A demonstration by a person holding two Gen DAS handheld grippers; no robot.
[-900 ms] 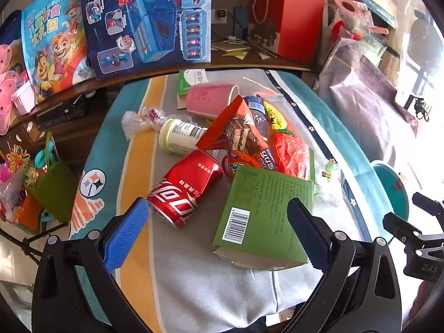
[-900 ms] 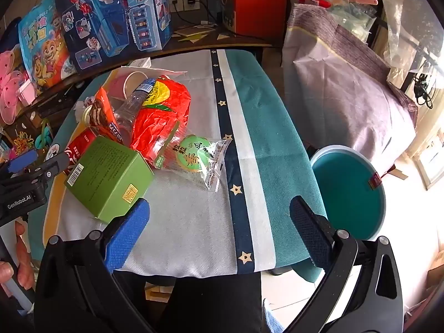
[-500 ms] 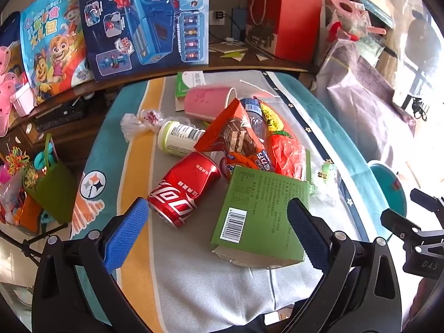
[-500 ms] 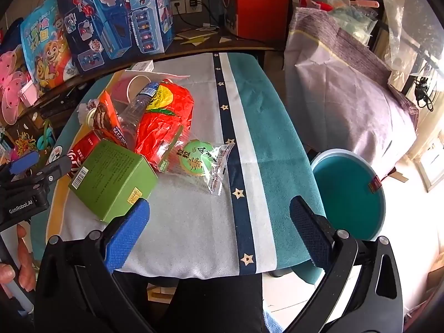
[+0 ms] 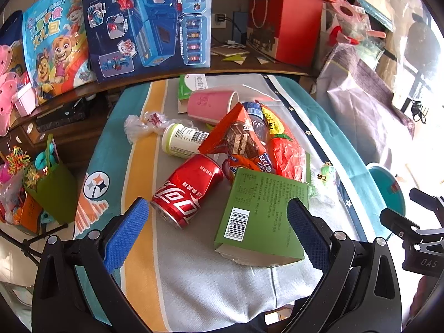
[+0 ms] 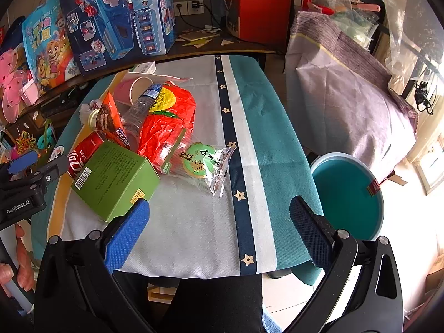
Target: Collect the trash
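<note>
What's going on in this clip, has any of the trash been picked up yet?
Not yet, by the look of it. A person holds a gripper in each hand above a cloth-covered table, and both the left gripper and the right gripper are open and empty. The litter sits in one pile: a green box, a red cola can, an orange snack wrapper, a pink cup and a clear packet. A teal bin stands on the floor beside the table.

A lived-in home room, likely a child's play corner. Behind the cloth-covered bench (image 6: 258,116) a wooden shelf (image 5: 249,66) carries a toy box (image 5: 147,22), a cartoon gift bag (image 5: 55,38) and red gift boxes (image 5: 285,22); a teal bin (image 6: 347,194) stands right of the bench.
</note>
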